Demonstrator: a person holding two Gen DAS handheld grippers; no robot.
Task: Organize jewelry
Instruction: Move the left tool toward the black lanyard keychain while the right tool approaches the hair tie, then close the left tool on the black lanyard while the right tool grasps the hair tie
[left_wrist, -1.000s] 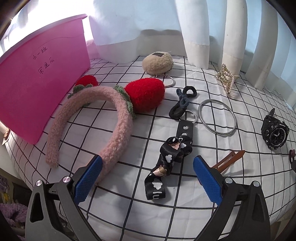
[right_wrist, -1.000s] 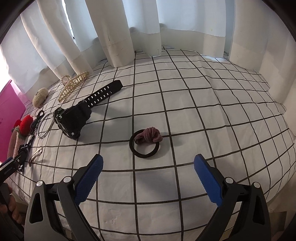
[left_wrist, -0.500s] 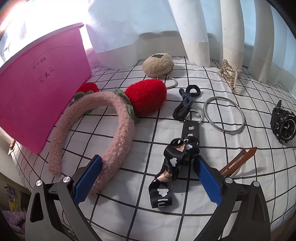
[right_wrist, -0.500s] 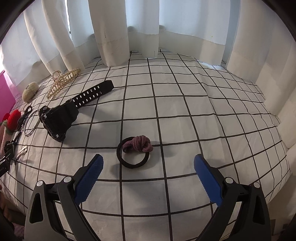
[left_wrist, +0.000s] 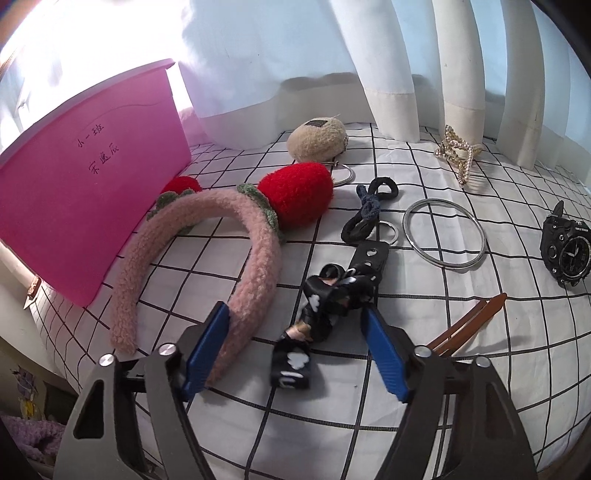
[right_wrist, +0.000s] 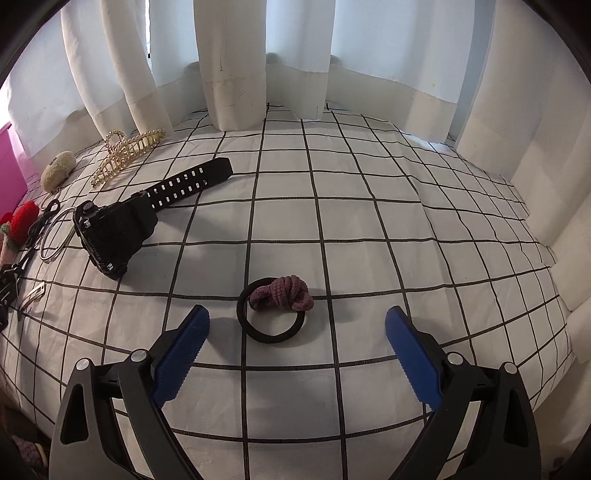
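Surface: a desk (right_wrist: 369, 206) under a white cloth with a black grid, curtains behind.

Progress, as judged: early. Every piece in view lies loose on the cloth; none can be seen inside the pink bin (left_wrist: 74, 192) at 10 o'clock of the left view, whose interior is hidden. All sorting appears left to do.

Left view, items:
- headband (left_wrist: 207, 266), pink fleece with red strawberries, 10 o'clock, just beside the bin.
- plush fob (left_wrist: 317, 140), beige, 12 o'clock.
- dark hair tie (left_wrist: 369, 214), knotted, 1 o'clock.
- bangle (left_wrist: 410, 236), silver, 2 o'clock.
- pearl claw clip (left_wrist: 458, 155), 1 o'clock.
- watch (left_wrist: 569, 251), black, 3 o'clock.
- brown clip (left_wrist: 469, 321), 4 o'clock.
- ribbon (left_wrist: 325, 310), black with white prints, centre, joined to a strap and small ring.

Right view, items:
- knot tie (right_wrist: 275, 310), black loop with a mauve knot, centre.
- The watch, claw clip and fob recur from 9 to 11 o'clock.

Fingers:
- left gripper (left_wrist: 295, 345): closing, about half open; the ribbon sits between the fingers. The right finger is close against the ribbon's edge; firm contact cannot be told. Nothing is lifted.
- right gripper (right_wrist: 295, 347): closing slightly, still wide; the knot tie lies just ahead, between the tips, untouched. It holds nothing.
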